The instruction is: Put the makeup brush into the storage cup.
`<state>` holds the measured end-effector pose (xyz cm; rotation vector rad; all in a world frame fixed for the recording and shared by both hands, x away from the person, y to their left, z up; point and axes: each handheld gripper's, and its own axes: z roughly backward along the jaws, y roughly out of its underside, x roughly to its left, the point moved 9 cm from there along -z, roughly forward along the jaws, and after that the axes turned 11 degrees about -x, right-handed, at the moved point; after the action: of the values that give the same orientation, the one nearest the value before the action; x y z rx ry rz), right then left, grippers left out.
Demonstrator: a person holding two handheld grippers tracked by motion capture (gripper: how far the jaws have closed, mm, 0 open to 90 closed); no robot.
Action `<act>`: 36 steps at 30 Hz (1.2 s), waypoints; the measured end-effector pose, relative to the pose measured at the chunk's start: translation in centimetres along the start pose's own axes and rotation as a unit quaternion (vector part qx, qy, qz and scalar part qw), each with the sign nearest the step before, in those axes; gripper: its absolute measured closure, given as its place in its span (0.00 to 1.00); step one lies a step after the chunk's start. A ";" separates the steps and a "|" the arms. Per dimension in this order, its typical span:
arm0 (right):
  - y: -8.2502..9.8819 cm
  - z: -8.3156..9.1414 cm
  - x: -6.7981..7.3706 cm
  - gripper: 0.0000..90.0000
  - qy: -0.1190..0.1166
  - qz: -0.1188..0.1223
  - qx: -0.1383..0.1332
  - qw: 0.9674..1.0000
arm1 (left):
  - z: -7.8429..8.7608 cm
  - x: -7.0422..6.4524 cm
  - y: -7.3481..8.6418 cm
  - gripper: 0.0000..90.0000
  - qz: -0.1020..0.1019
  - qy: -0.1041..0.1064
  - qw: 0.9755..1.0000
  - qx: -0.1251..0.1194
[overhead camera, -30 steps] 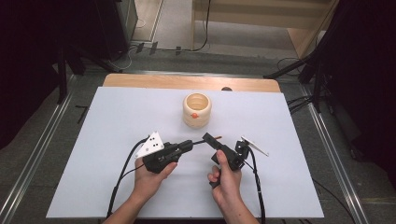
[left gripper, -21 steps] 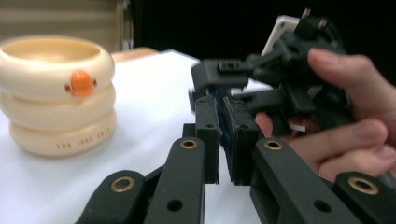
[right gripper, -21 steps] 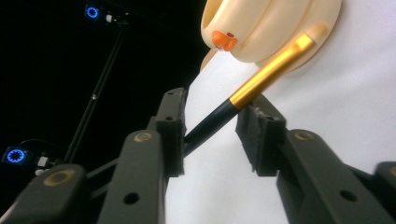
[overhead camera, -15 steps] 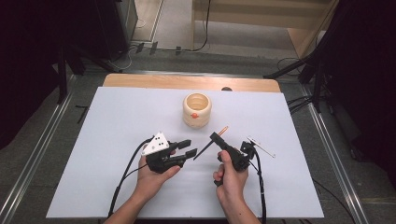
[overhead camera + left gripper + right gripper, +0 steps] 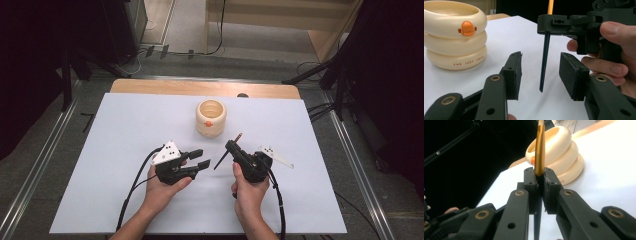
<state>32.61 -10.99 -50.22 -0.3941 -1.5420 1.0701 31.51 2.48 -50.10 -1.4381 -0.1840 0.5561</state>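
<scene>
A thin brush [image 5: 220,160] with a dark handle and an orange upper part stands tilted above the white table, its tip a little off the surface. My right gripper [image 5: 230,145] is shut on it around the middle; the right gripper view has the jaws [image 5: 539,173] pinching the brush [image 5: 540,150]. My left gripper [image 5: 200,158] is open and its jaws have just been opening. The left gripper view puts the brush's lower end [image 5: 545,57] between its pads [image 5: 539,62], touching neither. A cream ringed cup [image 5: 211,117] with an orange duck mark stands behind both grippers.
The white sheet [image 5: 125,130] covers the table, with a strip of wooden edge [image 5: 165,87] at the far side. Metal rails run along the left and right, and dark stands and cables lie on the floor beyond. Cables trail from both grippers toward the near edge.
The left gripper has let go of the brush and opened. The right gripper has shut on it and tipped it more upright. The two hands have drawn slightly apart.
</scene>
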 end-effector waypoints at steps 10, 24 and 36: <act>-0.6 0.0 0.9 0.93 -0.004 0.089 -0.005 0.996 | 0.4 0.5 -0.3 0.43 -0.003 -0.016 1.000 0.002; -1.7 -0.2 1.5 0.93 -0.015 0.179 0.000 0.984 | 5.0 3.3 -1.2 0.00 -0.009 -0.062 0.998 -0.019; -4.1 -1.0 1.5 0.93 -0.021 0.198 -0.002 0.980 | 8.3 5.2 -0.5 0.00 -0.029 -0.095 0.995 -0.012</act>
<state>34.40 -11.64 -46.14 -0.7051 -1.5392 1.3879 32.46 12.22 -49.55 -1.3975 -0.3838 0.6455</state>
